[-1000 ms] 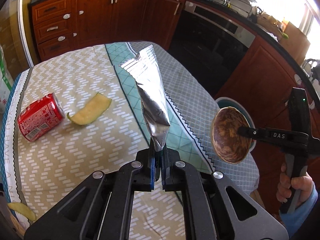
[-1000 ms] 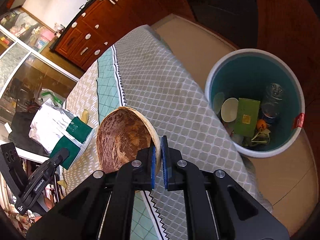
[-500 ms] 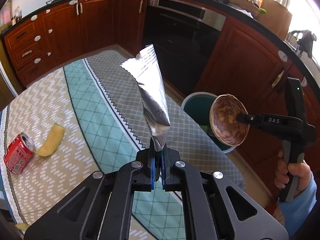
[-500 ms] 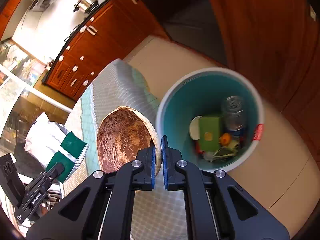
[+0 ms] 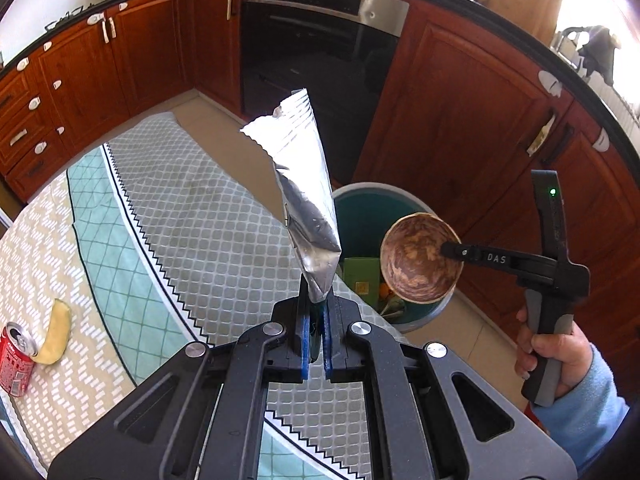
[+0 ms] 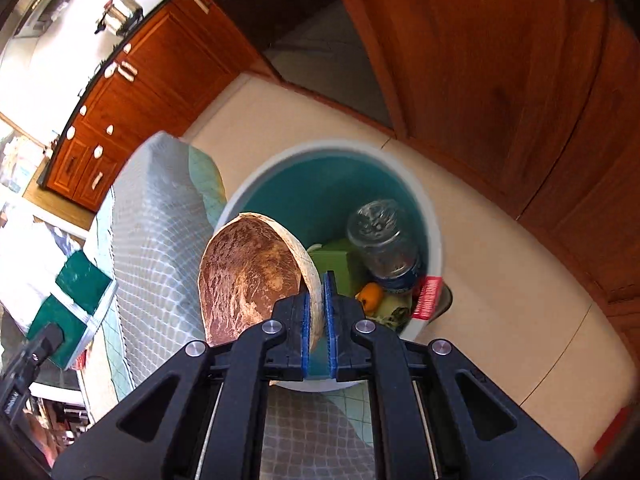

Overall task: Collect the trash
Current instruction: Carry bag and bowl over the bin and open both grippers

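The crinkled silver foil packet stands upright from the left claw, whose blue pads are clamped on its lower end, above the tabletop edge next to the round white bin with a teal interior. The brown half coconut shell is pinched by its rim in the right claw, above the near rim of that bin, which contains a clear jar, a green carton and scraps. A red soda can and a yellow peel strip, touching, lie on the tabletop's patterned cloth.
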The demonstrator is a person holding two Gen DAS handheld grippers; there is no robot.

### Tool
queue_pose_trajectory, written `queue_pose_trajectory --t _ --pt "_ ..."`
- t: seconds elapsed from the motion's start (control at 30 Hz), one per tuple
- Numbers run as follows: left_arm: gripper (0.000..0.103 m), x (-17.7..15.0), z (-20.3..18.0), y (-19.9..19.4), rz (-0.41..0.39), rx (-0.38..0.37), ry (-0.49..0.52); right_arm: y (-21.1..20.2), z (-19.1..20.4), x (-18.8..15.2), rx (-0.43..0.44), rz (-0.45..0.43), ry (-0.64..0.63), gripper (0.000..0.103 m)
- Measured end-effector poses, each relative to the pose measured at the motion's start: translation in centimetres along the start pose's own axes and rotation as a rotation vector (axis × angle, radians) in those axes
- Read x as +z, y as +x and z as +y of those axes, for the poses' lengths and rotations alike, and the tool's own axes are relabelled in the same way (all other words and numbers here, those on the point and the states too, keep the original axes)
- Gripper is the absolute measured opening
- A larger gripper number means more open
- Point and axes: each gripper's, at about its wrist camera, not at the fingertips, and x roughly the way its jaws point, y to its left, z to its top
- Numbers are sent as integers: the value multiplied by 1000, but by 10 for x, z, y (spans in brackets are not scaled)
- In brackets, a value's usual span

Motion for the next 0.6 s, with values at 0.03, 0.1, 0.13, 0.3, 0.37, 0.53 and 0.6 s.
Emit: queue_pose_trajectory --t 0.03,0.1,0.13,0.3,0.37,0.53,0.6 --pt "5 2 -2 4 6 -1 1 7 1 1 6 15 -6 7" --pt "5 6 -6 12 20 -4 2 19 2 0 35 46 -11 14" --pt "5 8 -7 15 26 -4 3 23 3 0 51 58 -6 18" --pt "5 10 -13 26 46 -9 18 25 -6 0 77 43 27 57" --pt "5 11 -17 31 54 -15 23 20 -13 0 64 31 45 67" --pt "5 14 -29 43 75 -38 48 4 -29 0 35 -14 97 79" --pt "5 14 -33 48 80 -48 62 -2 -35 0 29 -23 119 82"
